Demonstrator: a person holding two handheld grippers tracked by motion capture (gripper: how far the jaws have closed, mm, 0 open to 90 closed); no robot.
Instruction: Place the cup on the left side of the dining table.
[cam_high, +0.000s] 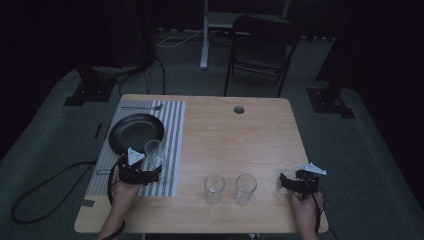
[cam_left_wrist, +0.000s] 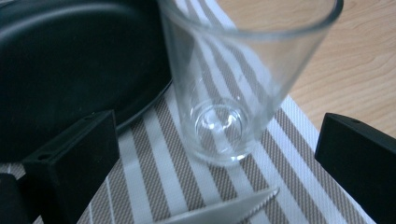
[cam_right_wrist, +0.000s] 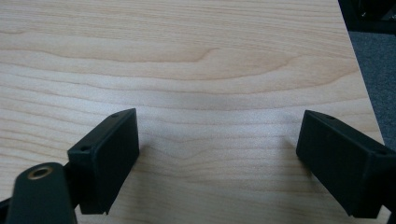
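Left jaws: spread wide on the left gripper (cam_left_wrist: 217, 163), one on each side of the glass on the mat (cam_left_wrist: 224, 88) and clear of its wall; nothing is pinched.
Glass on the mat: upright on the striped placemat (cam_left_wrist: 303, 154), just beside the black plate (cam_left_wrist: 60, 65), with the knife tip (cam_left_wrist: 233, 210) lying on the mat in front of its base.
Right jaws: spread on the right gripper (cam_right_wrist: 217, 154), with bare worktop (cam_right_wrist: 210, 56) between them; well apart from the plate, near the worktop's right edge.
Other glasses: two more (cam_high: 213, 188) (cam_high: 245, 188) are seen on bare wood, between the two grippers and away from the plate.
Risk, tipping: if the left gripper is drawn back unevenly, the narrow base could be caught by one jaw and the glass knocked over toward the plate.
Risk, slip: should the jaws be closed on the tapered, smooth wall, the glass could be squeezed upward and out of the grip.
Risk, collision: the plate rim and the knife sit so close to the glass that either could be nudged by the near jaw, and the mat dragged with it.
Risk, right side: little is threatened there, though a sweep toward the plate could strike the nearer loose glass.
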